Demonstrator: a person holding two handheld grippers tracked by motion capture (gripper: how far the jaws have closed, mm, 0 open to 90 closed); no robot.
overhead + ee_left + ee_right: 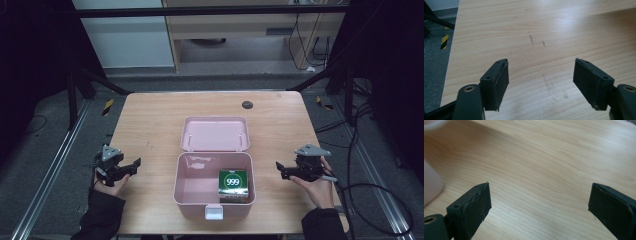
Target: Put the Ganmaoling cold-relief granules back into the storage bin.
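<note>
Pink storage box [212, 200] open at the near edge, green carton [233, 185] already inside.
Left gripper [131, 166] and right gripper [281, 168] flank it, jaws spread, empty; lid [215, 133] left unclosed.

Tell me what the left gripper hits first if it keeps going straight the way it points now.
Probably the pink box. In the high view the left gripper, jaws open and empty, points right across the wooden table toward the box's left wall. Bare wood lies between them; its height above the table is unclear.
</note>
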